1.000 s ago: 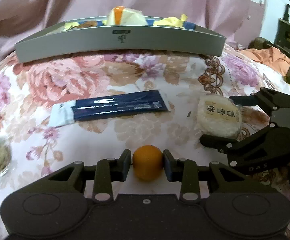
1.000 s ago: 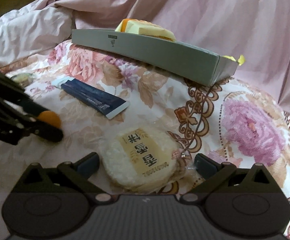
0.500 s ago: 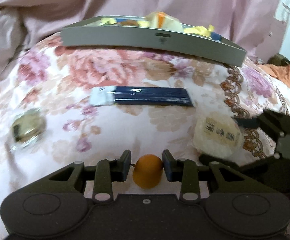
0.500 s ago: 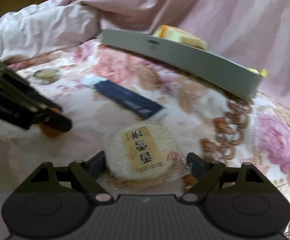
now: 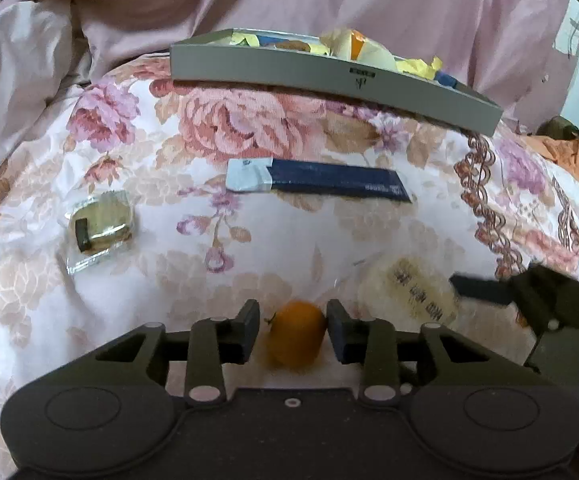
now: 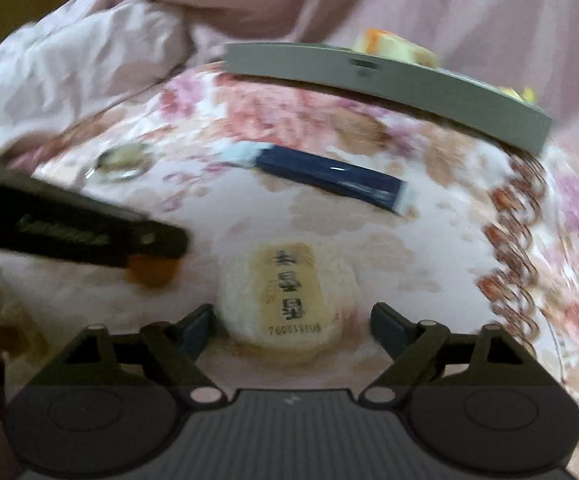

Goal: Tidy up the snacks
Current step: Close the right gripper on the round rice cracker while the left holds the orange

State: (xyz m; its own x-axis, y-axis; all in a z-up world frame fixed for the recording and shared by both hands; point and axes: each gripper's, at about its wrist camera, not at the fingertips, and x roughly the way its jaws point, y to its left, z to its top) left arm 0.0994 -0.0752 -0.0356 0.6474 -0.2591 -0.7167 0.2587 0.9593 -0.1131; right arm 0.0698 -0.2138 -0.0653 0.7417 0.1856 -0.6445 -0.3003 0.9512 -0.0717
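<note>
My left gripper (image 5: 292, 334) is opening around the small round orange fruit (image 5: 295, 338), just left of the round white plastic-wrapped rice cake (image 6: 287, 300). My right gripper (image 6: 291, 330) stands wide around that cake, apparently not pressing it. The grey cardboard tray (image 5: 321, 74) sits well beyond.

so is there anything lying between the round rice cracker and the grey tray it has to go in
Yes. The dark blue stick packet lies across the floral cloth between the rice cracker and the grey tray. It is flat, so lifting over it should clear it. The cracker sits between the right gripper fingers.
</note>
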